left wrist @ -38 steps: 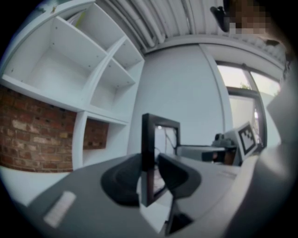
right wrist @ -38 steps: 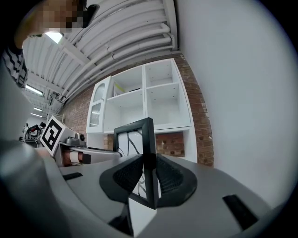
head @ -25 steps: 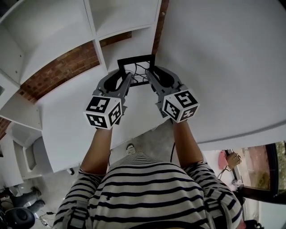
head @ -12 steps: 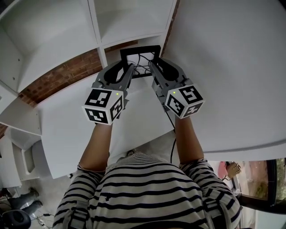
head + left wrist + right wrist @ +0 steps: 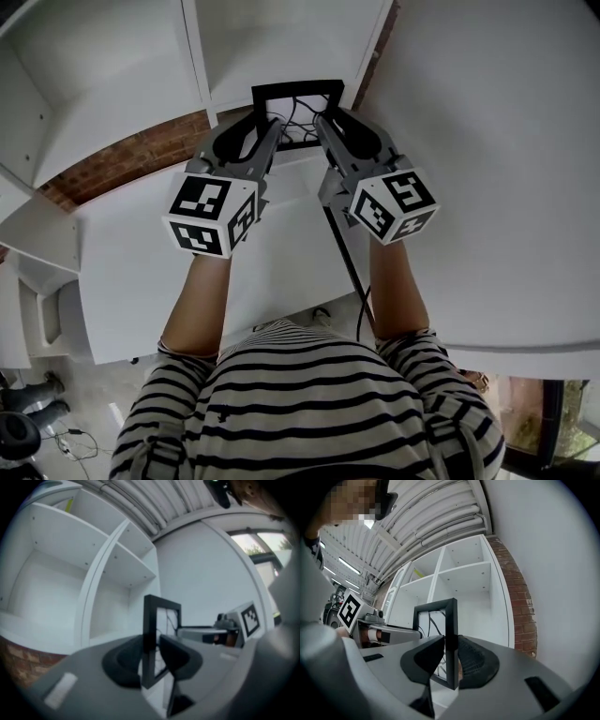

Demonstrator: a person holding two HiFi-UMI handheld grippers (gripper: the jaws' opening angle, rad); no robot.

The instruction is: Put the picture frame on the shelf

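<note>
The black picture frame [image 5: 298, 90] is held upright in the air by both grippers. The left gripper [image 5: 151, 656] is clamped on its left side bar and the right gripper [image 5: 449, 660] on its right side bar. Just beyond the frame are the open compartments of the white shelf [image 5: 199, 56], which stands against a brick wall [image 5: 131, 155].

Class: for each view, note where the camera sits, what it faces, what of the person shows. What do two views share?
Head view: on the head, steeply down at left gripper and right gripper; forearms, striped shirt show.
Left gripper view: on the left gripper, facing along its jaws to the shelf; right gripper at right.
Right gripper view: on the right gripper, facing the shelf; left gripper at left.
Shared: both gripper views show the frame clamped in their jaws.
</note>
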